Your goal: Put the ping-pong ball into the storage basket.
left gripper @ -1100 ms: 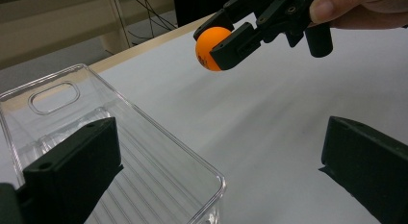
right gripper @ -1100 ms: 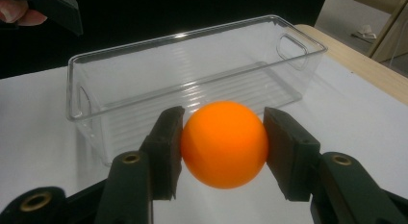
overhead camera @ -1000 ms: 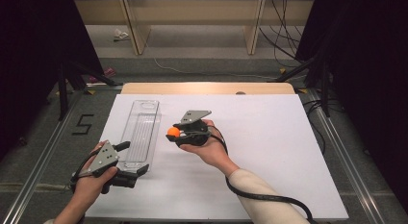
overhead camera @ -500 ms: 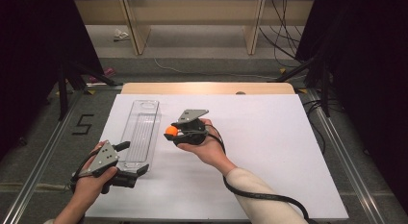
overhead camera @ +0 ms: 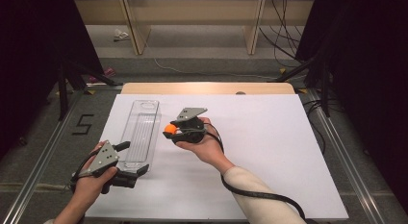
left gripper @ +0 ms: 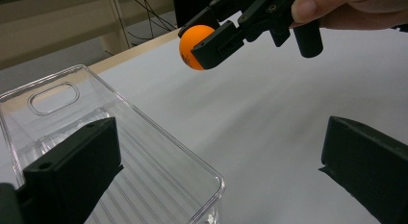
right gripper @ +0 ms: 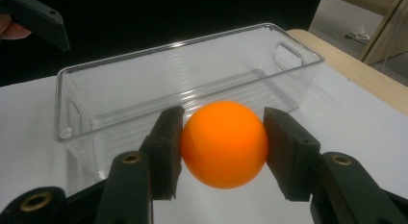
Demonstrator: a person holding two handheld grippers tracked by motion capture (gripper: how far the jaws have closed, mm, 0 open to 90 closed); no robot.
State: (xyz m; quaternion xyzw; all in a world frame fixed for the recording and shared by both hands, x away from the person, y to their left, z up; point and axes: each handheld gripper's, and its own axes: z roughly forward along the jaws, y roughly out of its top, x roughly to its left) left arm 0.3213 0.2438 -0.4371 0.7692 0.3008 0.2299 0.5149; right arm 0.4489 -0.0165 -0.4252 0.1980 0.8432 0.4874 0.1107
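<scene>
Right hand-held gripper (right gripper: 223,137) clamped on orange ball (right gripper: 224,143), held above desk (overhead camera: 269,137) just beside clear bin (overhead camera: 140,132) (likely for dropping in). Left hand-held gripper (left gripper: 216,161) jaws apart, seemingly straddling bin's near corner to steady it.

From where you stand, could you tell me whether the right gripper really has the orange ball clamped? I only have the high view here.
Observer: Yes. In the right gripper view, both pads of the right gripper press on the orange ball, one on each side.
Operator: Thank you. Is anything in the clear bin?
Observer: No, the clear bin has a bare ribbed floor inside.
Operator: And what is the left gripper doing?
Observer: In its own view, the left gripper stands wide open, with the bin's near corner between the jaws, untouched as far as I can see.
</scene>
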